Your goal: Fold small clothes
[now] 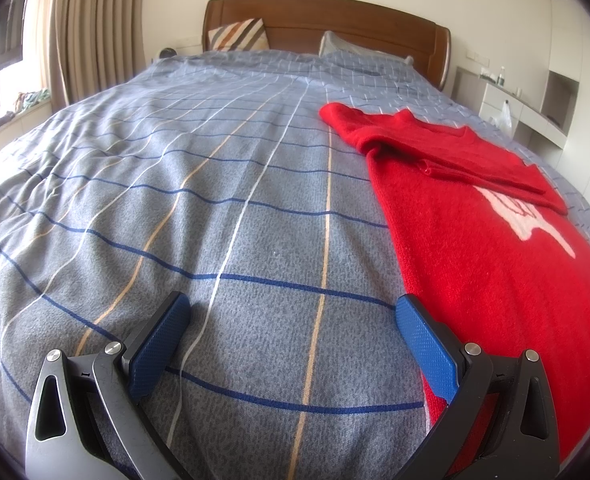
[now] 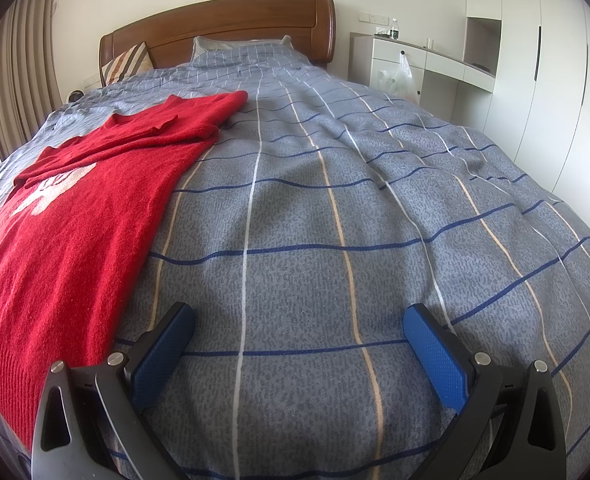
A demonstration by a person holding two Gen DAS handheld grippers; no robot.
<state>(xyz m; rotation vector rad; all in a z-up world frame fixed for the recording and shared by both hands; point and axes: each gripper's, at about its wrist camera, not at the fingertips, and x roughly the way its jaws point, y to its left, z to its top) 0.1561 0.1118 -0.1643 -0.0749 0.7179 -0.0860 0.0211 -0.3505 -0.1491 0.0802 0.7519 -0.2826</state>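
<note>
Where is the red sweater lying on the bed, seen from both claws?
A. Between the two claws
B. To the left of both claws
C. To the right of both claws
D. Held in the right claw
A: the red sweater lies right of the open left claw and left of the open right claw.

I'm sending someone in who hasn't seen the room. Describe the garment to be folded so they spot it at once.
Start at the bed with the wooden headboard and grey checked cover. Lying flat on that cover is a red knitted sweater, sleeves folded across its chest. It is the only red thing there, with a white design on the front.
</note>
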